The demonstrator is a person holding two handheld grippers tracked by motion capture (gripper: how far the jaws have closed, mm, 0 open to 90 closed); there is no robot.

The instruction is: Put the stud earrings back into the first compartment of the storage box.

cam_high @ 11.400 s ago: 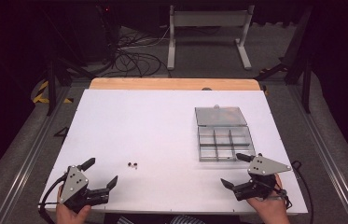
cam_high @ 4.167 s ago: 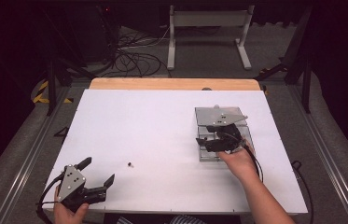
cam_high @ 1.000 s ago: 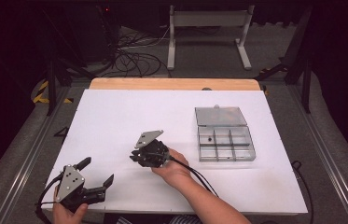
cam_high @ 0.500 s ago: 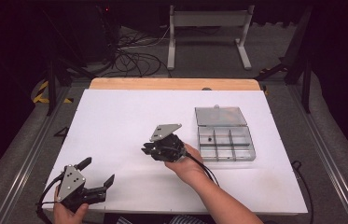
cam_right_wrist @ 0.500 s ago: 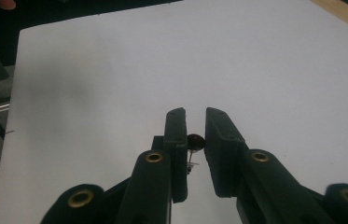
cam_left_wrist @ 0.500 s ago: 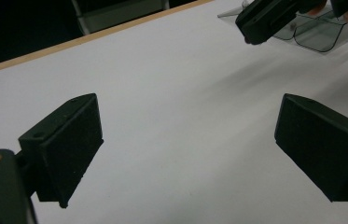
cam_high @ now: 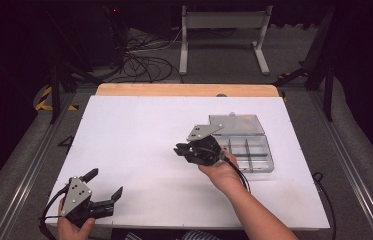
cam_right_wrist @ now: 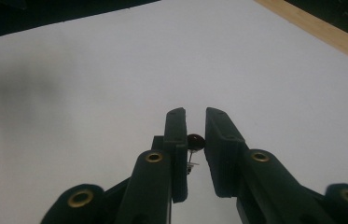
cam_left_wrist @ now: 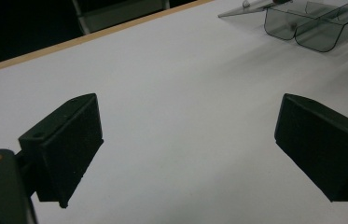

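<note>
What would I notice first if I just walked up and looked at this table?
Probably the right gripper held up over the middle of the white table, pinching a tiny dark bead on a thin pin. Just right of it sits a clear plastic box with small compartments, lid open. The left gripper waits wide open at the near left corner.

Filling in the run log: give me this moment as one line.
right gripper: shut on dark bead stud, above table | left gripper: open, idle | compartment box: lid open
</note>
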